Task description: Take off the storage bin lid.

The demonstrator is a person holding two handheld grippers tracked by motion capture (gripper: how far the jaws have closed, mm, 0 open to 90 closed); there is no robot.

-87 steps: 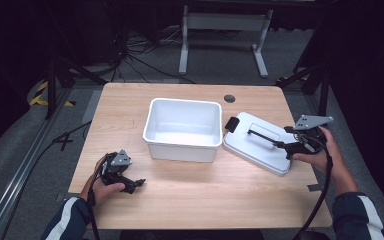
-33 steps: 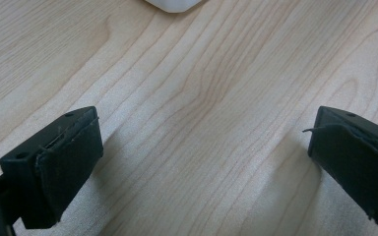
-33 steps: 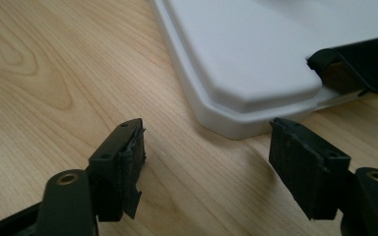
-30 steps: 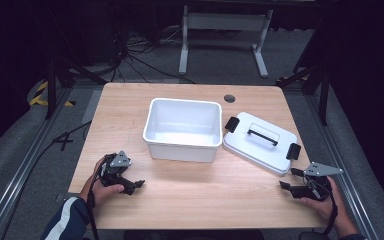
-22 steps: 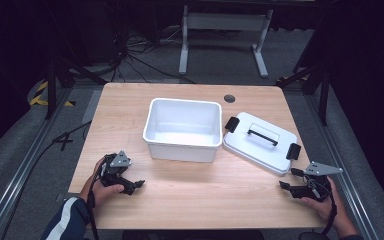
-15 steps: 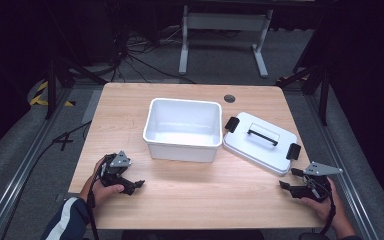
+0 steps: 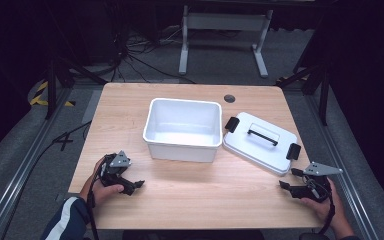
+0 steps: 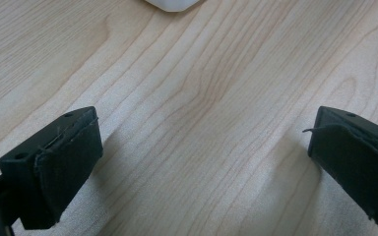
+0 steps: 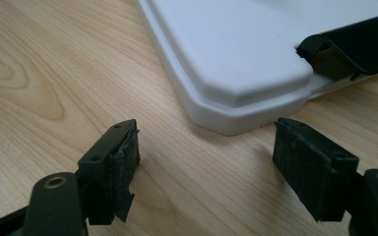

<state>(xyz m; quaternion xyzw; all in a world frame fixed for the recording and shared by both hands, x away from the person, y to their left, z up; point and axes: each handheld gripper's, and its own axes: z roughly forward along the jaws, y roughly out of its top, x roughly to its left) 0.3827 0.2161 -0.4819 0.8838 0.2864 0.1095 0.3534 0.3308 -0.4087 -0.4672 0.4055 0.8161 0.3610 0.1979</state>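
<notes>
On the pale wooden table, both handheld grippers are resting near the person's edge with nothing between their jaws. The right gripper is sitting just short of the near corner of the flat white plastic lid with a black handle and black side latches, which is lying on the wood just to the right of the open white plastic rectangular bin. In the right gripper view its jaws are standing apart, with that rounded corner close ahead and untouched. The left gripper is lying well to the left, near the bin's front left corner, its jaws spread wide over bare wood.

The lid is looking parked and the hands idle, so this is probably a pause between steps. If the lid is going onto the bin next, the black handle is likely offering the surest hold, since the flat rim gives the pads little to bite. Keeping it level and lining up its corners with the bin's rim before lowering should be preventing a tilted seat.

Compared with the earliest frame, the right gripper is no longer holding the lid's right end over the table; it is now lying released by the near edge. The lid, the bin and the left gripper are lying about where they were.
</notes>
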